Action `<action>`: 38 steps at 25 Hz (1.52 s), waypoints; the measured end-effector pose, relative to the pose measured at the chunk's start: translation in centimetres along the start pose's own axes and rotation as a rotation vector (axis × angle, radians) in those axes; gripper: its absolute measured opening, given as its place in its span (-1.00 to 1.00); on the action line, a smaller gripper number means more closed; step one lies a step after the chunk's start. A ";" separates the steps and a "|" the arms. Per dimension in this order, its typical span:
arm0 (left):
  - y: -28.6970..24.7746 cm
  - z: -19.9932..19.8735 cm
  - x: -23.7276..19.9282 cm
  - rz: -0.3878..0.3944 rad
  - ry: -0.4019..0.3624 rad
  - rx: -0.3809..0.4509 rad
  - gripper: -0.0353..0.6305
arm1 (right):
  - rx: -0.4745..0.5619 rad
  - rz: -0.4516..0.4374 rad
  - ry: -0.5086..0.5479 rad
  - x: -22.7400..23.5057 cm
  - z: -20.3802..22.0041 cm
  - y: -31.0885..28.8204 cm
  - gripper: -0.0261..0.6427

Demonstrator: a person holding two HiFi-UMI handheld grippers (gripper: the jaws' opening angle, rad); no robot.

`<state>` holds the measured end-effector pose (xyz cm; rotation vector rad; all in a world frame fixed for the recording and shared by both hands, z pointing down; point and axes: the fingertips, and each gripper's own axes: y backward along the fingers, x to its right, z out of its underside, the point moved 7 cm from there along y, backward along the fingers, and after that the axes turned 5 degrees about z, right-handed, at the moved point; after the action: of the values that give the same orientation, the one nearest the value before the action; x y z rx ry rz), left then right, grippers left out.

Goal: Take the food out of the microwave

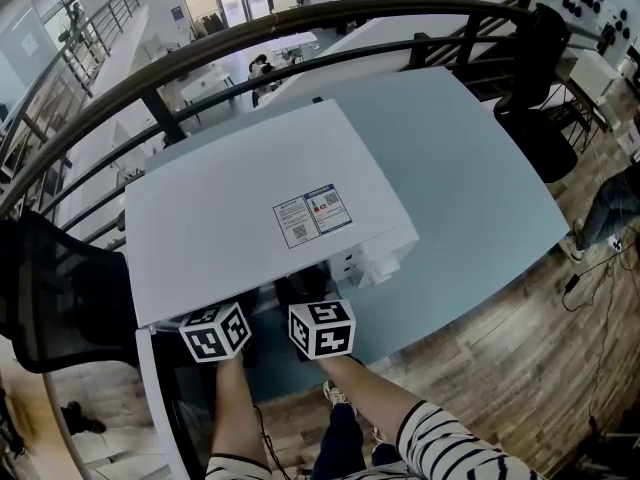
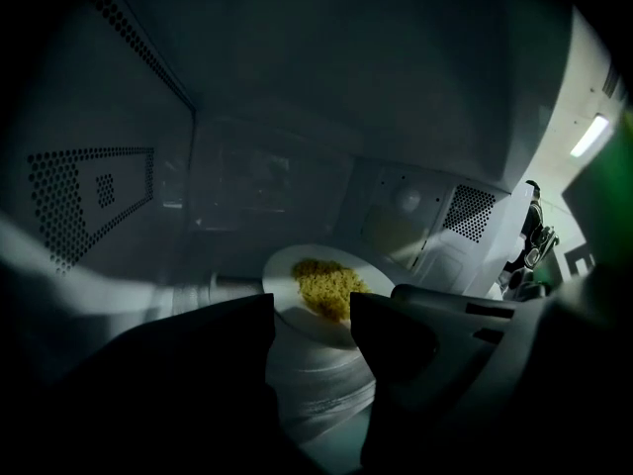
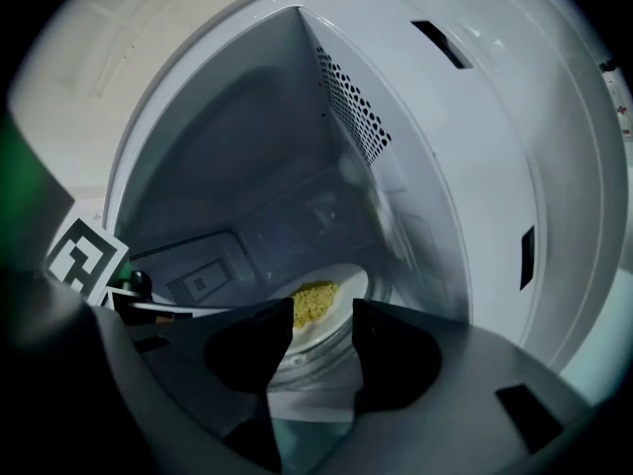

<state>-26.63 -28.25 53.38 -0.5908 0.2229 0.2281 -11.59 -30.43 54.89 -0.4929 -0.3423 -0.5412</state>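
A white plate (image 2: 297, 265) with a heap of yellow food (image 2: 328, 287) sits on the turntable inside the white microwave (image 1: 250, 208). My left gripper (image 2: 312, 315) is inside the cavity and open, with the plate's near rim in the gap between its dark jaws and neither jaw pressing on it. My right gripper (image 3: 322, 315) is open at the cavity mouth, short of the plate (image 3: 341, 290), with nothing between its jaws. In the head view only the marker cubes, left (image 1: 215, 330) and right (image 1: 322, 328), show at the microwave's front; the jaws are hidden under its top.
The microwave stands on a pale teal table (image 1: 470, 168), its door (image 1: 158, 398) swung open at the left. The perforated cavity walls (image 2: 89, 196) are close on both sides. A black chair (image 1: 60, 288) stands at left, with a dark railing (image 1: 300, 28) behind.
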 end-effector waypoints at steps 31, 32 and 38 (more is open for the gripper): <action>4.7 4.5 5.0 -0.027 0.096 0.039 -0.23 | -0.058 -0.048 0.048 1.0 0.9 5.1 -0.38; 4.8 4.6 5.0 -0.027 0.098 0.042 -0.23 | -0.057 -0.049 0.048 1.1 0.9 5.2 -0.38; 5.2 4.8 4.5 -0.063 0.145 0.107 -0.23 | -0.078 -0.035 0.012 2.2 1.2 4.8 -0.38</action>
<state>-23.07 -20.65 53.29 -0.5073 0.3538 0.1117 -7.32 -27.14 55.13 -0.5593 -0.3193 -0.5931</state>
